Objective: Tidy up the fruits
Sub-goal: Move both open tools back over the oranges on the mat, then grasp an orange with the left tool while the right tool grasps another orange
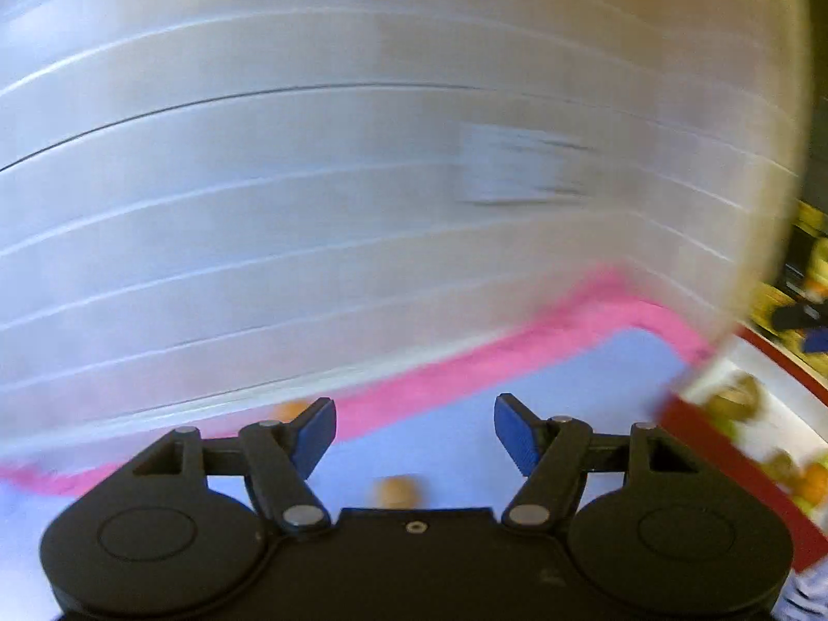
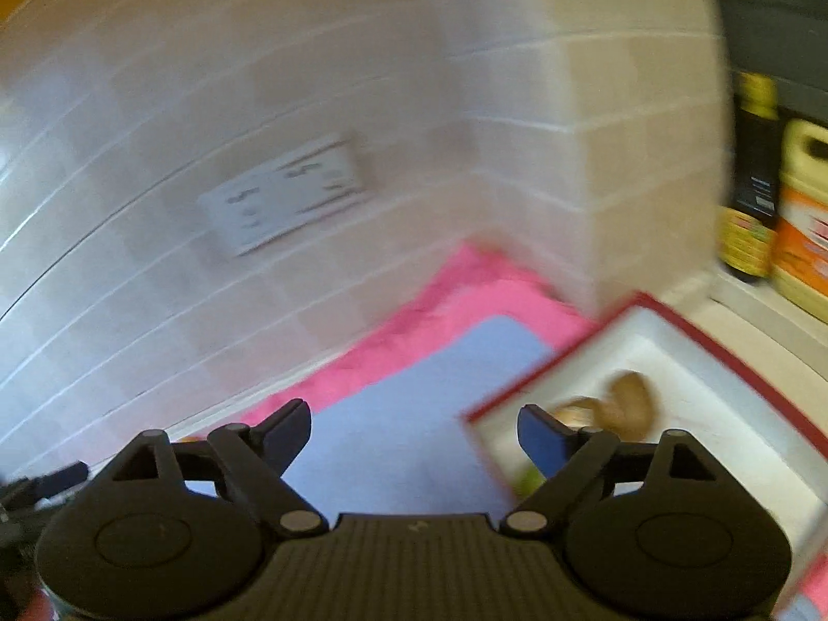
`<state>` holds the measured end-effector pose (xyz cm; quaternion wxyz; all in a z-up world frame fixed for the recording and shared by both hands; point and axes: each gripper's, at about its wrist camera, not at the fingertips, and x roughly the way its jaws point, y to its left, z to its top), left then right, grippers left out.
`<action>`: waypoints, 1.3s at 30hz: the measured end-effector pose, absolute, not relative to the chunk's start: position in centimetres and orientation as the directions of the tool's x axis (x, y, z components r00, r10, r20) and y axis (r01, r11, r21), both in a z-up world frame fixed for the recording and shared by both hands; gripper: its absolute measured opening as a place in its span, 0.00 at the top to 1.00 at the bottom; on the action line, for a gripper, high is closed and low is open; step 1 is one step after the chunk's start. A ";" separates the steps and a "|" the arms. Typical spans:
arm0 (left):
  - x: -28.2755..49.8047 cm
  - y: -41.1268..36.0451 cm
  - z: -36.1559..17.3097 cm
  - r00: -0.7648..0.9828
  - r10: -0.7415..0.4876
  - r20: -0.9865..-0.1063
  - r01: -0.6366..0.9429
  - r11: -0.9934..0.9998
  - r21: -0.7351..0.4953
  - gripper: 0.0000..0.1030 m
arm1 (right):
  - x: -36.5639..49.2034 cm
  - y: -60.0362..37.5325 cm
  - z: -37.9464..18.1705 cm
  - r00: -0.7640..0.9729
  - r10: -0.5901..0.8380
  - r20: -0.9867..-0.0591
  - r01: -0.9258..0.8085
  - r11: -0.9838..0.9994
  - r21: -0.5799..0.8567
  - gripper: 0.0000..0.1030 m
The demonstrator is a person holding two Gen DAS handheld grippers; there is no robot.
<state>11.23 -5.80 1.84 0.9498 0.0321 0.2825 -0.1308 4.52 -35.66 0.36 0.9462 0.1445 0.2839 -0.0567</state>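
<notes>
Both views are motion-blurred. My left gripper (image 1: 414, 427) is open and empty above a pale blue mat (image 1: 517, 403) with a pink border. A small orange-tan fruit (image 1: 397, 490) lies on the mat just under it, and another orange fruit (image 1: 291, 408) sits by the left fingertip. A white tray with a red rim (image 1: 724, 460) at the right holds green, brown and orange fruits (image 1: 735, 398). My right gripper (image 2: 414, 432) is open and empty above the mat (image 2: 440, 388), beside the tray (image 2: 688, 357), which holds brown fruits (image 2: 629, 403).
A white tiled wall (image 1: 362, 181) rises right behind the mat, with a wall socket (image 2: 290, 196). A dark bottle (image 2: 753, 176) and a yellow jug (image 2: 804, 217) stand on the counter at the far right.
</notes>
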 end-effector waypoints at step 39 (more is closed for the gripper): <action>16.3 8.6 -13.6 0.568 -0.107 -0.816 -0.053 0.985 -0.166 0.22 | 23.3 -13.9 -18.4 0.512 0.208 -0.833 -0.129 0.978 0.165 0.22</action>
